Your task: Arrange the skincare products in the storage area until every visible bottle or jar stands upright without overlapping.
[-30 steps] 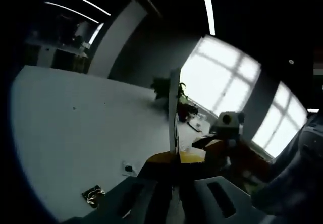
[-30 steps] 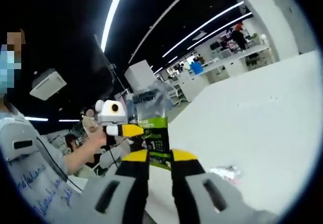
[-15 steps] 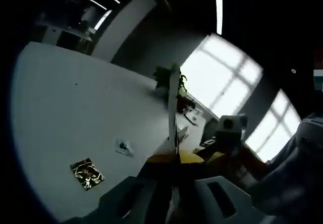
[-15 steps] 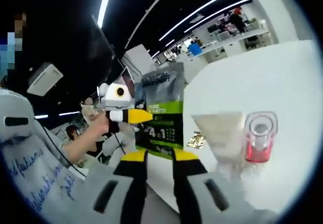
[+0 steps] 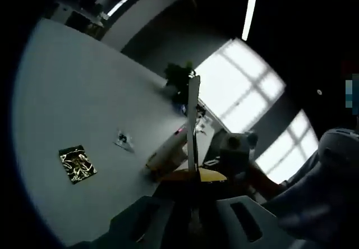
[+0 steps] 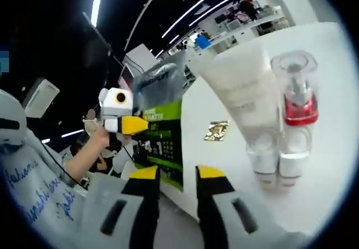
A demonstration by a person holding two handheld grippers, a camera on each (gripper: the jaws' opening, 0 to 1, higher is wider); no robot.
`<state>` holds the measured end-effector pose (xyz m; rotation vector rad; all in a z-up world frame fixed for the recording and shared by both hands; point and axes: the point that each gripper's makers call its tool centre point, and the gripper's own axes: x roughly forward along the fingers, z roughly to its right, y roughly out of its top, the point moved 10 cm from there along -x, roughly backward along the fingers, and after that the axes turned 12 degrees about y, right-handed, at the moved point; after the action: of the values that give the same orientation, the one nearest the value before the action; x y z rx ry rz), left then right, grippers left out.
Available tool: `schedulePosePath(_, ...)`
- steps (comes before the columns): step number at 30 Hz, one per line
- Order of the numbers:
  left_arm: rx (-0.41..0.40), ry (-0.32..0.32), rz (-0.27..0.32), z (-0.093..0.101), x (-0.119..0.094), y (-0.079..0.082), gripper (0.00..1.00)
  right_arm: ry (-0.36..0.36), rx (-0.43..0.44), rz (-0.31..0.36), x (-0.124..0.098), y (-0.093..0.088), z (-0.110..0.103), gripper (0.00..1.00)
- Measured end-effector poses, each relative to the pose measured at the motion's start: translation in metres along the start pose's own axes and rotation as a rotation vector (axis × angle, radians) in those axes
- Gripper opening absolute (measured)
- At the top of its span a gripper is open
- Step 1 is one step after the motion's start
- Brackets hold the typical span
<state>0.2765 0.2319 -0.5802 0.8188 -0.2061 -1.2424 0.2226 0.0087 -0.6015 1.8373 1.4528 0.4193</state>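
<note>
My left gripper (image 5: 195, 177) is shut on a flat pouch (image 5: 193, 120), which rises edge-on from its jaws. The right gripper view shows that grey-and-green pouch (image 6: 162, 131) face-on, with the left gripper (image 6: 137, 125) gripping its left edge. My right gripper (image 6: 176, 176) sits just below the pouch with a gap between its yellow tips. A white tube (image 6: 241, 92) stands on its cap on the white table (image 6: 325, 165). Beside it stands a clear pump bottle (image 6: 294, 97) with a red band. The left gripper view shows a pale tube (image 5: 166, 152) beyond the pouch.
A gold foil sachet (image 5: 76, 164) and a smaller sachet (image 5: 124, 141) lie flat on the table (image 5: 67, 92). The gold sachet (image 6: 216, 130) lies left of the tube. A person's hand and sleeve (image 6: 39, 187) are at the left. A plant (image 5: 178, 76) stands at the far edge.
Both views have swung, bringing the tube and pump bottle closer and larger in the right gripper view. The gap between the right jaws has widened. The left gripper still holds the pouch.
</note>
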Motion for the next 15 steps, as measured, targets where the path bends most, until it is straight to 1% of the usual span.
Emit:
schedulePosePath(1, -0.007, -0.006, 0.003, 0.0, 0.0, -0.001, 0.0, 0.016, 0.013, 0.009, 0.001, -0.001, 0.0, 0.25)
schedulePosePath(2, -0.013, -0.015, 0.002, 0.006, 0.003, -0.004, 0.0, 0.025, 0.026, 0.013, 0.002, -0.002, 0.0, 0.24)
schedulePosePath(4, -0.021, -0.032, -0.001, 0.01, 0.005, -0.007, 0.0, 0.031, 0.04, 0.024, 0.003, -0.003, 0.001, 0.25)
schedulePosePath(8, -0.026, -0.028, -0.011, 0.01, 0.009, -0.012, 0.0, 0.086, 0.089, 0.069, 0.006, -0.002, -0.001, 0.22)
schedulePosePath(10, -0.029, -0.022, -0.018, 0.009, 0.012, -0.015, 0.0, 0.086, 0.092, 0.061, 0.009, -0.002, -0.001, 0.2)
schedulePosePath(13, -0.024, -0.014, -0.029, 0.01, 0.015, -0.018, 0.0, 0.052, 0.084, 0.011, 0.01, -0.003, 0.003, 0.15)
schedulePosePath(15, -0.016, -0.006, -0.029, 0.004, 0.014, -0.016, 0.0, 0.05, 0.091, 0.008, 0.009, -0.002, 0.004, 0.14)
